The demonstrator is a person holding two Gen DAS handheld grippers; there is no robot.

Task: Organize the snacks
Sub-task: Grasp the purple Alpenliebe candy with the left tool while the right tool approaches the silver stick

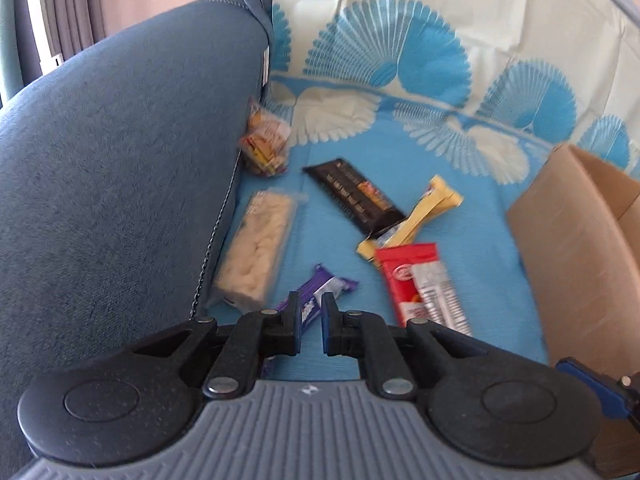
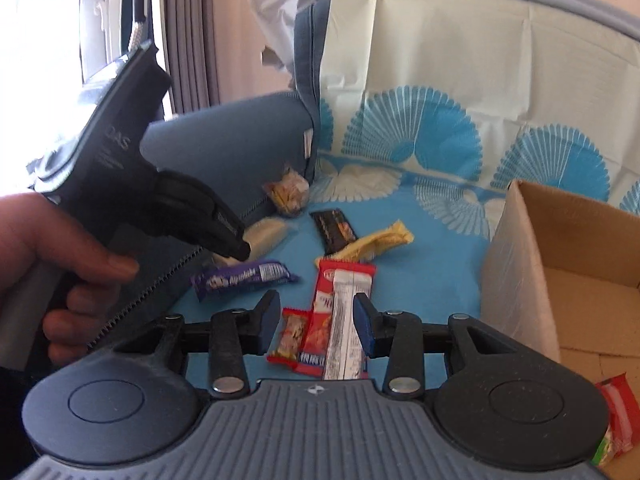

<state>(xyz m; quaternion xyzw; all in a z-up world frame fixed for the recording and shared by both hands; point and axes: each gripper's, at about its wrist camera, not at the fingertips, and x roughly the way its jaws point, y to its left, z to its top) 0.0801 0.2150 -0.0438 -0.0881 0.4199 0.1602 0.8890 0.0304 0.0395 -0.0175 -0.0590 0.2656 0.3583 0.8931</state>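
Right now 2 handheld grippers hang over a blue patterned cloth [image 1: 472, 200] spread on a sofa seat, snacks scattered across it. Left gripper [image 1: 311, 304], gripped by a hand [image 2: 60, 264], tilts down on the left side by the blue armrest [image 1: 120, 160]; its jaws are nearly pressed together with only a thin slit showing, and nothing is pinched in them. Its tip sits just above the purple bar [image 1: 334, 285], which lies flat on the cloth; I can't tell whether they touch. Right gripper [image 2: 316, 304] is spread, jaws either side of the long red-and-silver wrapper [image 2: 344, 312] as seen from its own camera, pads not pressing on it. A small red packet [image 2: 294, 334] lies just left of that wrapper, partly tucked against it. Farther back: a black bar [image 1: 356, 196] with a yellow bar [image 1: 426, 206] touching its near right end, both close to the red wrapper's far end. A pale cracker pack [image 1: 256, 252] lies along the armrest on the left, and an orange-yellow snack bag [image 1: 266, 144] sits in the far left corner against it. Open cardboard box [image 2: 520, 272] stands on the right edge of the cloth, with 1 red-and-green packet [image 2: 618, 420] inside at its near end.
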